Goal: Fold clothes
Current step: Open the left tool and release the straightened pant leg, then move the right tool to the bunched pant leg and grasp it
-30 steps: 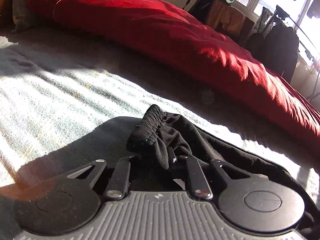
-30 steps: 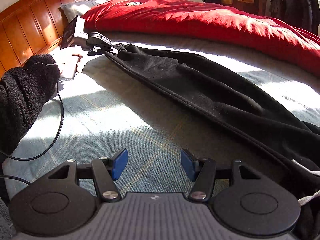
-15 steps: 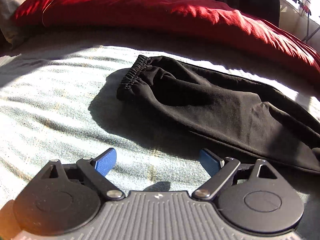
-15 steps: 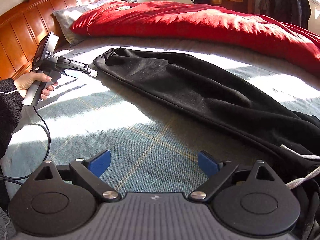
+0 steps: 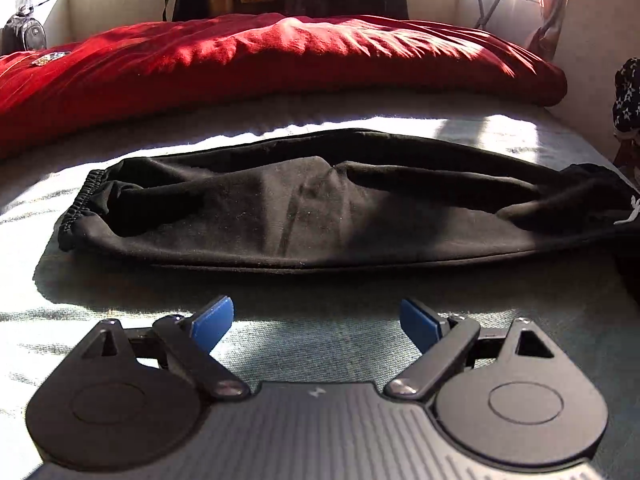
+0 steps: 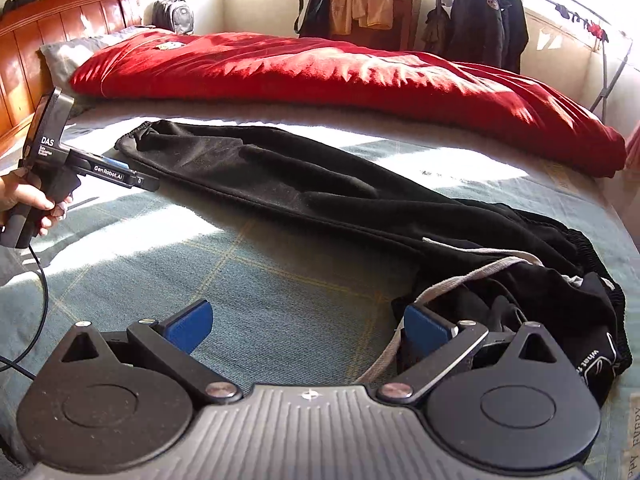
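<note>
Now both hand-held grippers point(image 5: 316, 320) point(image 6: 308, 326) gape empty; black trousers point(image 5: 304, 216) waistband runs off-frame.

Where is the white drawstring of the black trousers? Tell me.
In the right wrist view the white drawstring trails from the waistband of the black trousers at lower right, running down past the right pad of the open right tongs on the bed sheet.

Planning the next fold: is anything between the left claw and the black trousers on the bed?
Nothing visible. Only bare bedsheet lies between the open left claw and the near edge of the black trousers; the red duvet lies beyond them.
</note>
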Motion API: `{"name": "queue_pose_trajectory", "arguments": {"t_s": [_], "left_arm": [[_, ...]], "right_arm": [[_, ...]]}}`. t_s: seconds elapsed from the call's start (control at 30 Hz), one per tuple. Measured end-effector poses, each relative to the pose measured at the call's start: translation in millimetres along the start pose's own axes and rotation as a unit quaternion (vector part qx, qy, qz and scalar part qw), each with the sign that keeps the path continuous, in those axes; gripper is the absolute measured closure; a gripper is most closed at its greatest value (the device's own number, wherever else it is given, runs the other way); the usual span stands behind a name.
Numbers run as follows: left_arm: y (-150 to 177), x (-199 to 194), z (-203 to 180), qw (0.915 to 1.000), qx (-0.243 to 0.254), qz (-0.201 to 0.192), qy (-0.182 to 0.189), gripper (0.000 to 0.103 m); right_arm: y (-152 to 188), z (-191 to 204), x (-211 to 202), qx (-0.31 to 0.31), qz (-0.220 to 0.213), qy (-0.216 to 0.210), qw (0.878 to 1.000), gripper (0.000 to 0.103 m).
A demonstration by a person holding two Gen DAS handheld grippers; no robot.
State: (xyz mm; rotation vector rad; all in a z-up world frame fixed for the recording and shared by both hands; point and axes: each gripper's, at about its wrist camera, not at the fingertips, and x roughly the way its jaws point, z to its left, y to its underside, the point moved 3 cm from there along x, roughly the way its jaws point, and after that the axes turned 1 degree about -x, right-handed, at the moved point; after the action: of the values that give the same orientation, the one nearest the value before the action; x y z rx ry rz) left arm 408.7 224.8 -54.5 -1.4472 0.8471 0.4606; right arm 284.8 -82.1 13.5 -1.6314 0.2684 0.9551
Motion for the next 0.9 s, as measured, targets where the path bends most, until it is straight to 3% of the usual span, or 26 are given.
{"name": "queue_pose_trajectory", "arguments": {"t_s": [0.23,0.33,0.47,0.57,0.67,0.9], "left_arm": [[3.2,3.0,-46.1,0.9981,0.005,-0.010,0.061,0.013],[6.5,4.8,-74.9,0.9955,0.042,-0.010,0.084,0.013],[18.6,3.4,-115.6,0.9909,0.083,0.014,0.105,0.013],[27.4,-4.1,-146.9,0.9911,0.095,0.035,0.086,0.013],[32.8,-13.6,-173.1,0.9934,0.068,0.044,0.081,0.013],[48.6,-29.7,-233.4,0.9972,0.032,0.028,0.062,0.014]], "right_arm": [[26.6,-38.3,-41.4,0.045,-0.035,0.039,0.998,0.000],[45.8,-55.0,-46.6,0.048,-0.028,0.047,0.997,0.000],[75.2,-74.0,-55.3,0.024,-0.039,0.026,0.999,0.000],[91.9,-93.8,-56.0,0.007,-0.029,0.022,0.999,0.001],[101.8,-119.6,-54.2,0.017,-0.026,0.011,0.999,0.001],[118.9,-173.5,-53.9,0.023,-0.030,-0.054,0.998,0.001]]}}
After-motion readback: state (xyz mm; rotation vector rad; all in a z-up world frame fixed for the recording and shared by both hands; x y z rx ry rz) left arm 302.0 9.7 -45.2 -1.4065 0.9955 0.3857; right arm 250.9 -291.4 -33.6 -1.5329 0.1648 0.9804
